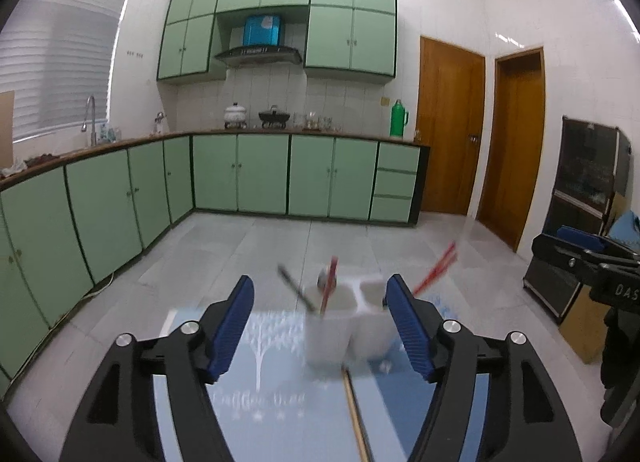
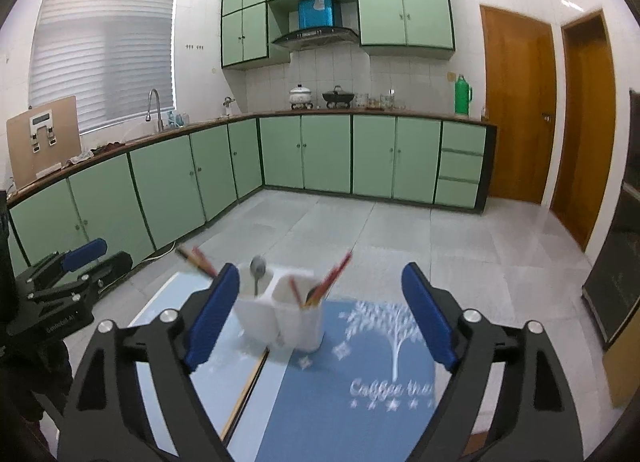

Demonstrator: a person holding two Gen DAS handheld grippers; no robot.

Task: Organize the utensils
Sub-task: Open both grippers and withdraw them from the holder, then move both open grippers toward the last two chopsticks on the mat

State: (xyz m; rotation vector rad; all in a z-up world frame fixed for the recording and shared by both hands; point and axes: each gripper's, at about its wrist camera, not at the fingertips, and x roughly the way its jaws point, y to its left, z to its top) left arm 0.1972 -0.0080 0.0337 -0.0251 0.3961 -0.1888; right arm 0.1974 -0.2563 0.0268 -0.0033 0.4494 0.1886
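Observation:
A white two-compartment utensil holder (image 1: 348,326) (image 2: 280,312) stands on a blue mat (image 1: 280,394) (image 2: 352,390). It holds red chopsticks (image 1: 434,268) (image 2: 334,276), a metal spoon (image 2: 257,268) and a dark utensil (image 1: 294,286). A wooden chopstick (image 1: 356,414) (image 2: 246,392) lies on the mat in front of the holder. My left gripper (image 1: 320,326) is open and empty, just short of the holder. My right gripper (image 2: 320,314) is open and empty, also just short of it. Each gripper shows at the edge of the other's view: the right gripper (image 1: 588,258), the left gripper (image 2: 76,274).
Green kitchen cabinets (image 2: 320,153) and a counter run along the back and left. Two wooden doors (image 2: 520,109) are at the right. A dark cabinet (image 1: 588,173) and cardboard boxes stand at the far right. The tiled floor (image 2: 400,229) lies beyond the table.

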